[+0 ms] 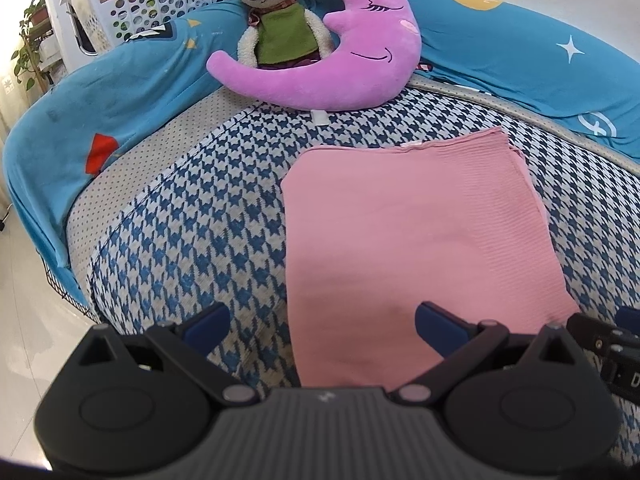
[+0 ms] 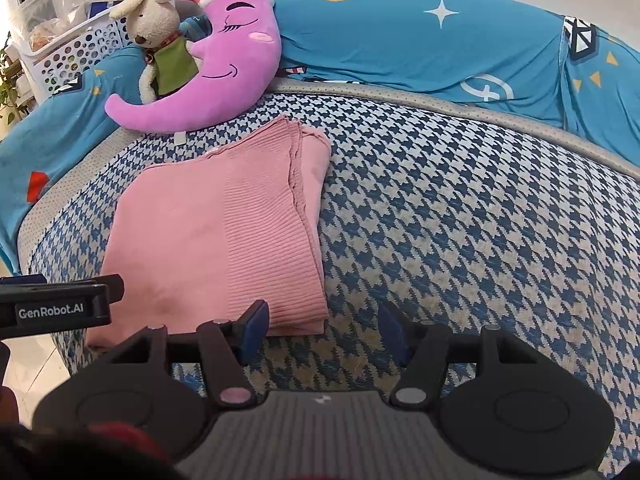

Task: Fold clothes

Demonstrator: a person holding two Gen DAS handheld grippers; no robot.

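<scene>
From the left wrist view, the left gripper (image 1: 322, 322) hangs with jaws wide apart over the near-left edge of the pink garment (image 1: 412, 232), already a layered rectangle on the houndstooth bed cover (image 1: 192, 240). Right wrist view: right gripper (image 2: 322, 330) is also spread and empty, just off the garment's near corner, probably placed for another fold or just let go.

Folded pink ribbed knit garment (image 2: 216, 236) lies flat on the blue-and-white houndstooth bed cover (image 2: 460, 220), left of centre. Right gripper (image 2: 322, 330) sits near, jaws apart, empty, just beside the garment's near right corner. Purple crescent-moon plush pillow (image 2: 224, 76) and beige stuffed rabbit in green vest (image 2: 156, 36) far left.
</scene>
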